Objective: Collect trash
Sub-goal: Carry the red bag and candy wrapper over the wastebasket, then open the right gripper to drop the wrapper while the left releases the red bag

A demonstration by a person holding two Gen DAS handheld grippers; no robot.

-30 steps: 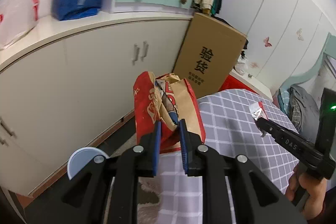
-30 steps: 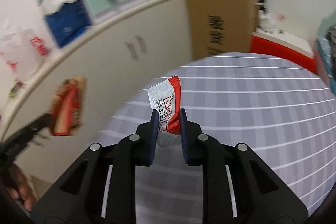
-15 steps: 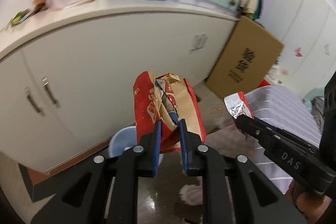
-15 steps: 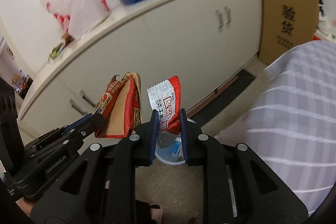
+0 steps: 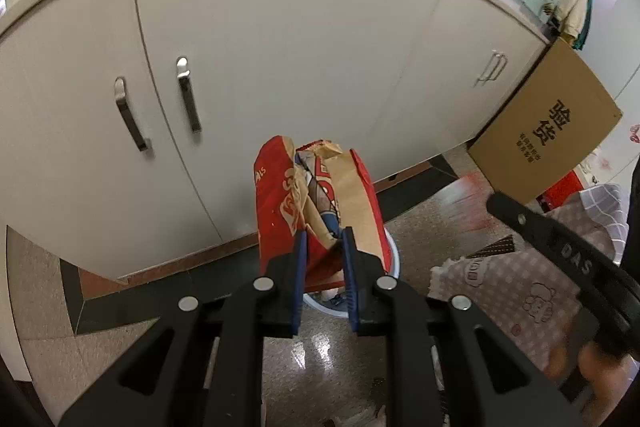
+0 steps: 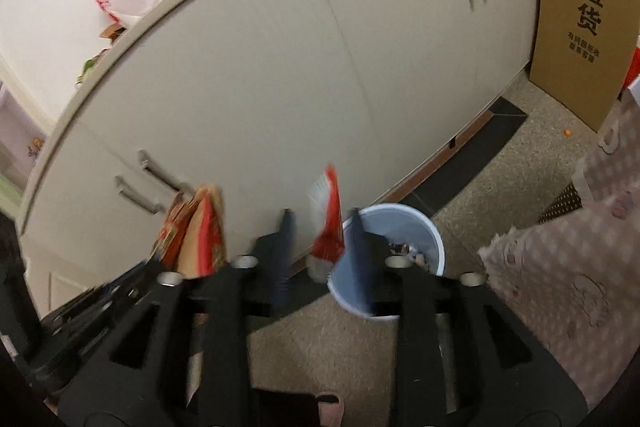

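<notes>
My left gripper (image 5: 322,255) is shut on a crumpled red and brown paper snack bag (image 5: 316,203), held upright above a pale blue trash bin (image 5: 390,259) that it mostly hides. In the right wrist view the bin (image 6: 396,251) stands on the floor by the cabinet, with some trash inside. My right gripper (image 6: 322,227) has its jaws spread apart, and a small red and white wrapper (image 6: 328,223) sits blurred between them, touching neither clearly. The snack bag (image 6: 196,231) also shows at the left of that view.
White cabinets (image 5: 280,67) run along the back. A brown cardboard box (image 5: 548,147) leans against them at the right. A pink checked cloth (image 6: 568,287) hangs at the right. The floor is speckled stone with a dark skirting strip.
Both grippers swung from the table down toward the floor bin. The right jaws have spread apart around the wrapper; the left still grips the snack bag.
</notes>
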